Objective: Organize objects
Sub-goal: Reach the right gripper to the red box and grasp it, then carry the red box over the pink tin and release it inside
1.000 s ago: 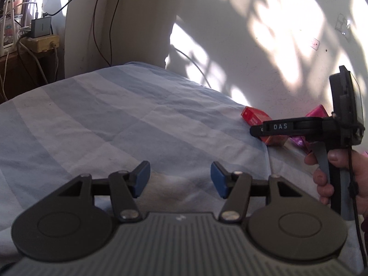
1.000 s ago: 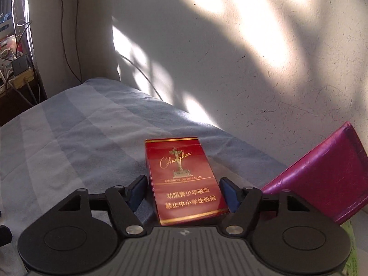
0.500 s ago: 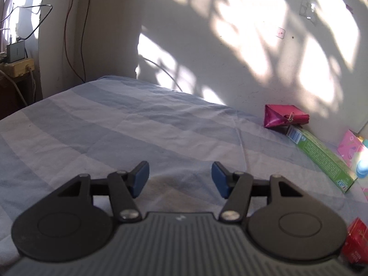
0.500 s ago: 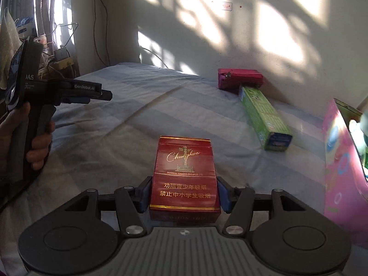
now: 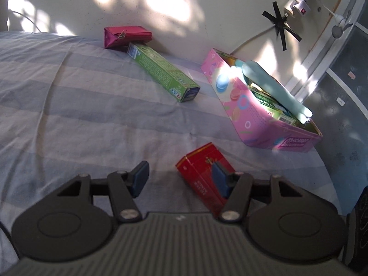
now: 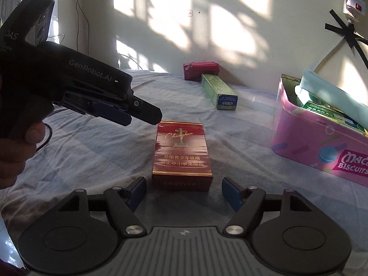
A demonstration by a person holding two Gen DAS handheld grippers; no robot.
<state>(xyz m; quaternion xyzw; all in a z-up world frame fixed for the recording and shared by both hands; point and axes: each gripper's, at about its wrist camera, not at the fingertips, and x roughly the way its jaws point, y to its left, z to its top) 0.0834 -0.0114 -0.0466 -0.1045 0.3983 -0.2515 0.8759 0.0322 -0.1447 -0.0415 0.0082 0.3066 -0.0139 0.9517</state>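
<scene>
Chunghwa cigarette pack (image 6: 182, 157), red with gold trim and lettering, lies flat on the striped bed (image 6: 96, 151), free between the spread fingers of the right gripper (image 6: 184, 192). Left gripper (image 5: 179, 179) hovers released at its ten o'clock; pink biscuit tin (image 6: 322, 147) sits at two.

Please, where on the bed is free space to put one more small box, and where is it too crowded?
Free: the striped sheet left of the green carton, and the strip between the red pack and that carton. Crowded: by the wall, where the magenta wallet touches the carton, and inside the full pink tin.
</scene>
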